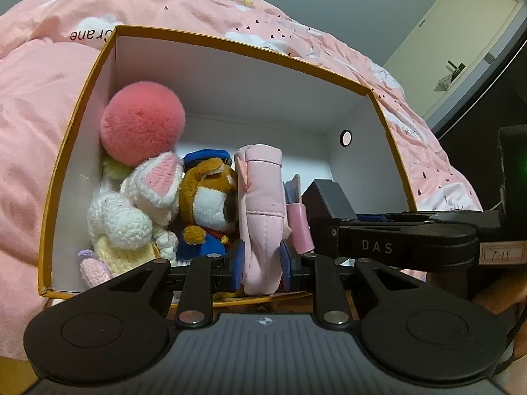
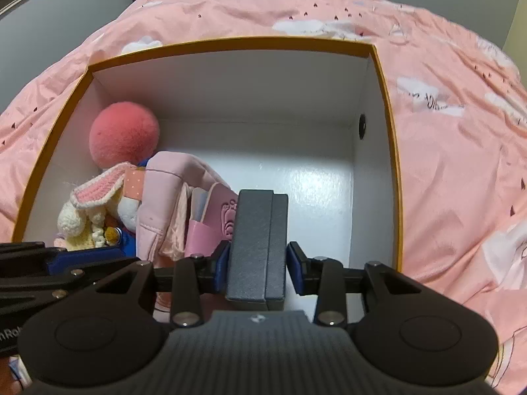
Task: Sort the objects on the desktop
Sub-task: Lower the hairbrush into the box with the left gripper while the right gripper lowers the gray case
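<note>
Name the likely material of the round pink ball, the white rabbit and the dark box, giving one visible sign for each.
Pink ball: probably plush or faux fur; short fuzzy nap, matte.
White rabbit: crocheted yarn; visible stitch loops.
Dark box: possibly coated card or plastic; finely grained matte surface, sharp edges, seam along its length.

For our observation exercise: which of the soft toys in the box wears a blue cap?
The brown plush dog, between the white crocheted bunny and the pink pouch; neither the bunny nor the pink pompom wears one.
</note>
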Demonstrator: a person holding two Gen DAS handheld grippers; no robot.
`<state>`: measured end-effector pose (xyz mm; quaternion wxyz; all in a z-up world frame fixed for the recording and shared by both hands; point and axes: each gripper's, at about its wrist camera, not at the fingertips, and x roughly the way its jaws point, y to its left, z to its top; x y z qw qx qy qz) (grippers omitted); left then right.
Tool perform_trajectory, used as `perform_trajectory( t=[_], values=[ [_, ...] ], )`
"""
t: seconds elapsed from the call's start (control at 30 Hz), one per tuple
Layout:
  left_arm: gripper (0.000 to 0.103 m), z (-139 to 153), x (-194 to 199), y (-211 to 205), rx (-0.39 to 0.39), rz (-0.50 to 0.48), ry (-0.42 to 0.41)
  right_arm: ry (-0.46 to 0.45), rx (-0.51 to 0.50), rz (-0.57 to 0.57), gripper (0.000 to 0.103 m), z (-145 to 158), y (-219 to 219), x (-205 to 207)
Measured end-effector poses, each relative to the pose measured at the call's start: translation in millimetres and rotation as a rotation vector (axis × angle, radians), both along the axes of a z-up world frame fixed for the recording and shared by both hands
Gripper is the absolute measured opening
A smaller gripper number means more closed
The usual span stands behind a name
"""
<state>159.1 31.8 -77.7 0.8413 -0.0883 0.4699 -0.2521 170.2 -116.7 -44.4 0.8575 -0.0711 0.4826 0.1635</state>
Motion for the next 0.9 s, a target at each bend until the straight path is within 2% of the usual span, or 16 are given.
perform_trajectory(
  t=[0.2,0.4,0.57,0.77,0.9],
  values=[
    [0.025,-1.2,2.5,1.1,-0.04,-0.003,0.017,0.115,0.094,-0.066,0.042,-6.6,-7.2,9.3],
    [0.025,-1.4,2.3,-2.4,-0.043,-0.017,0.016,0.162,0.19,-0.102,0.042,-11.0,-16.4,11.0],
    [0.025,0.7,1.5,-4.8,-0.033,-0.013,0.014,0.164,0.179,-0.086,0.043,-12.4,-14.3,9.2],
    [0.025,3.1,-0.6,-3.5,-0.017,0.006,0.001,0.125,0.135,-0.061,0.043,-7.5,-12.3,-1.3],
    [0.025,8.6,-4.6,-1.5,-0.006,0.004,-0.022,0.109,0.183,-0.051,0.047,0.5,-23.3,-7.8]
  ],
)
